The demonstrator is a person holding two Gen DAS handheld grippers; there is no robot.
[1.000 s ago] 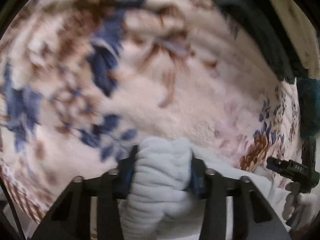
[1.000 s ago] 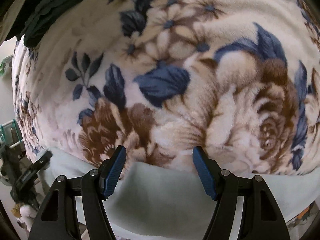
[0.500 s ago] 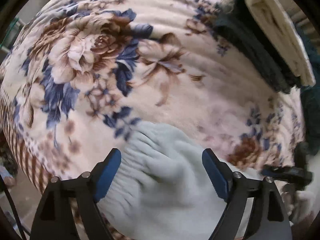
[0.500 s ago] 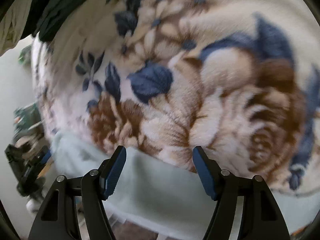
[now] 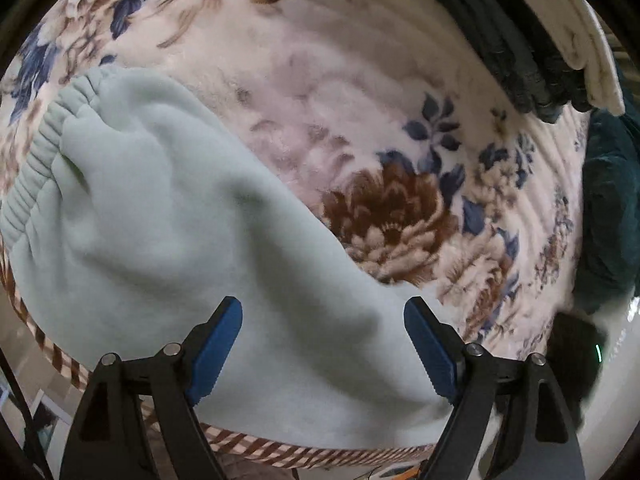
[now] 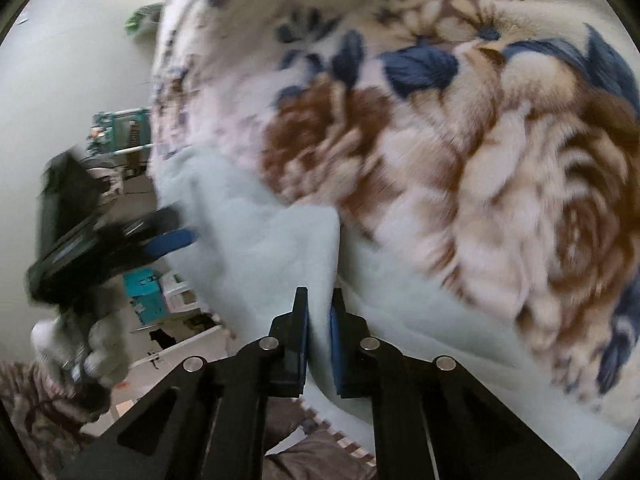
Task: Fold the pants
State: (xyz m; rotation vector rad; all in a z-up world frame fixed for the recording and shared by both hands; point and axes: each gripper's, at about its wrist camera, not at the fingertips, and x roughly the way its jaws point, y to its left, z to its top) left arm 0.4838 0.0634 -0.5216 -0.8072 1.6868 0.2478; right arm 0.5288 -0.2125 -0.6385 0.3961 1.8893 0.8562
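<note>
Pale mint fleece pants (image 5: 172, 232) lie on a floral blanket (image 5: 360, 120), their gathered elastic waistband (image 5: 36, 152) at the left in the left wrist view. My left gripper (image 5: 322, 344) is open, its blue pads spread wide over the pants near the bed's front edge. In the right wrist view my right gripper (image 6: 319, 320) is shut on a raised fold of the pants (image 6: 280, 248). The left gripper (image 6: 120, 240) shows blurred at the left of that view, held by a gloved hand (image 6: 76, 340).
The floral blanket (image 6: 500, 152) covers the bed. Folded dark and cream clothes (image 5: 532, 52) are stacked at the far right, with a dark teal cloth (image 5: 608, 208) beside them. The bed's striped edge (image 5: 280, 452) runs along the front. Floor clutter (image 6: 120, 136) lies left of the bed.
My left gripper let go of the waistband, opened and drew back along the pants. My right gripper went from open to shut on a fold of the pants and swung left.
</note>
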